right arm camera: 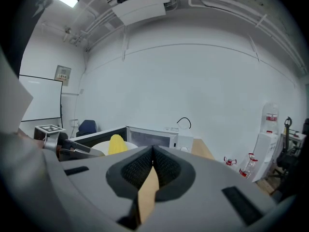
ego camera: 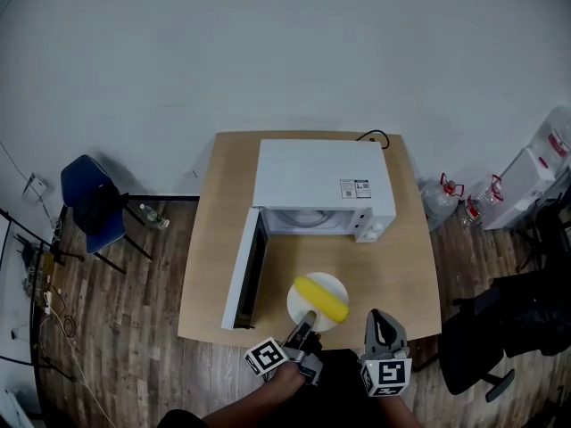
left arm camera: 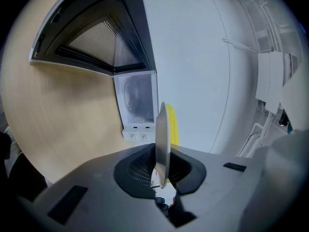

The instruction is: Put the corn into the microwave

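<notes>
One yellow corn cob (ego camera: 322, 299) lies on round white plate (ego camera: 332, 283), at 6 o'clock from white microwave (ego camera: 321, 185), door open, near the 6 o'clock edge of tan wooden surface (ego camera: 406, 275). Plate rim at 7 o'clock: clamped in left claw (ego camera: 307, 322). At 4 o'clock from plate, apart: right claw (ego camera: 381, 317), closed on nothing.

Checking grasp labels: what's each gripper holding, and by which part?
Left gripper clamps the white plate by its near rim, the corn lying on it. Right gripper is shut on nothing.
</notes>
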